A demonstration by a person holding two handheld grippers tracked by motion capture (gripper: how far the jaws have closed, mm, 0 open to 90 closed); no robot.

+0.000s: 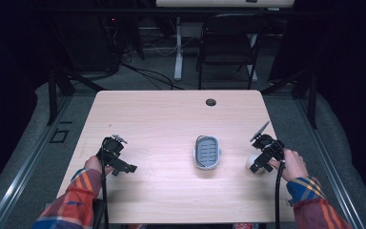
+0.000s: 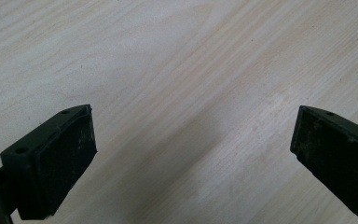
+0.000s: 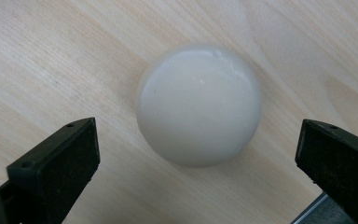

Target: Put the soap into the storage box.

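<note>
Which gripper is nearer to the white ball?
Right. The right gripper hangs open over the ball; the left gripper is across the table, beyond the tray.

Glossy smooth white ball (image 3: 199,105) on matt pale wood-grain table (image 1: 162,119); scuffed black tongs.

Smooth, glossy white ball (image 3: 199,105), resting on the light wooden desk (image 1: 162,119) near its right edge. Grey oval ridged tray (image 1: 206,152), lying flat near the desk centre, well apart from the ball.

No legible text or markings anywhere.
</note>
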